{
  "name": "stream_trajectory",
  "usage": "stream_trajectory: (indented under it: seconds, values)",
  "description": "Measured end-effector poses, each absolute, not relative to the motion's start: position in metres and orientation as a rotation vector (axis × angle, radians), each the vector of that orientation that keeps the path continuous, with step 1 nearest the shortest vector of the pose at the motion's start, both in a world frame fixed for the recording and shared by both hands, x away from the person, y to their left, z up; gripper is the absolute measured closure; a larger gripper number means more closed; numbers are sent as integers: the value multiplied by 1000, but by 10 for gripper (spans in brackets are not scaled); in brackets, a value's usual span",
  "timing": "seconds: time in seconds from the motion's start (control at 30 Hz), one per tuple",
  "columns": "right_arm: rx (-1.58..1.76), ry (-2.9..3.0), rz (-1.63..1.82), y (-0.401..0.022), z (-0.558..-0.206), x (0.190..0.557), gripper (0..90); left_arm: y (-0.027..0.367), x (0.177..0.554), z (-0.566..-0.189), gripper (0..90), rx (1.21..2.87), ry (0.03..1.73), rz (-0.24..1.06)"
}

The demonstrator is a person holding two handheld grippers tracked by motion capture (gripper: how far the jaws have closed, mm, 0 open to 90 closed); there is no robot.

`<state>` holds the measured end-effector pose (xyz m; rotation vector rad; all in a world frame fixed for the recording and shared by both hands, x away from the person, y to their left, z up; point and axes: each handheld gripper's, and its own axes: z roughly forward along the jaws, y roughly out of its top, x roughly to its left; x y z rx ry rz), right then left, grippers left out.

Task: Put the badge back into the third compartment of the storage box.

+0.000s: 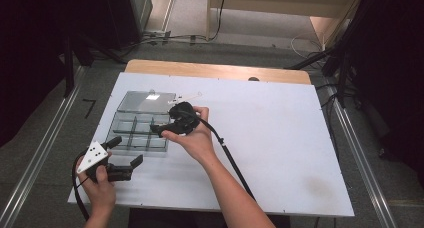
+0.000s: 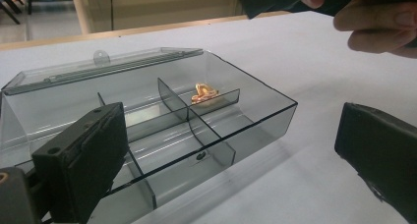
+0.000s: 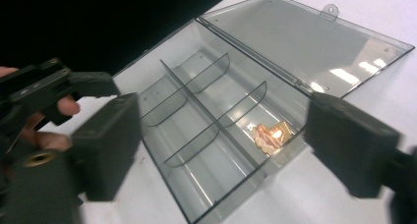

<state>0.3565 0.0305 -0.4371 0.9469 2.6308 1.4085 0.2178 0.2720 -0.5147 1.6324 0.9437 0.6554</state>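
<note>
Clear box (image 1: 137,130) sits on the white table (image 1: 280,138), left of centre, lid (image 1: 145,102) swung open and lying flat on its far side. Inside, dividers form compartments.

A small orange-gold piece (image 2: 204,93) lies in one end compartment next to the lid hinge (too blurred to say what it is). In the right gripper view the piece (image 3: 269,134) rests on the box floor, nothing touching it.

Right gripper (image 1: 161,130) hovers over the box's right end, jaws spread wide, nothing between the pads; the piece lies below them, apart.

Left gripper (image 1: 127,151) is held just off the box's near left corner, jaws open and empty. In its own view one jaw stands in front of the box wall; contact cannot be told.
</note>
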Motion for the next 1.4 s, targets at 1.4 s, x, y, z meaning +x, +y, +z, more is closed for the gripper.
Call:
stream_trajectory:
  seconds: [1.4]
  values:
    - [1005,2427,1524,-107,-428,332,0,272,217,-515,0,1635,946,662]
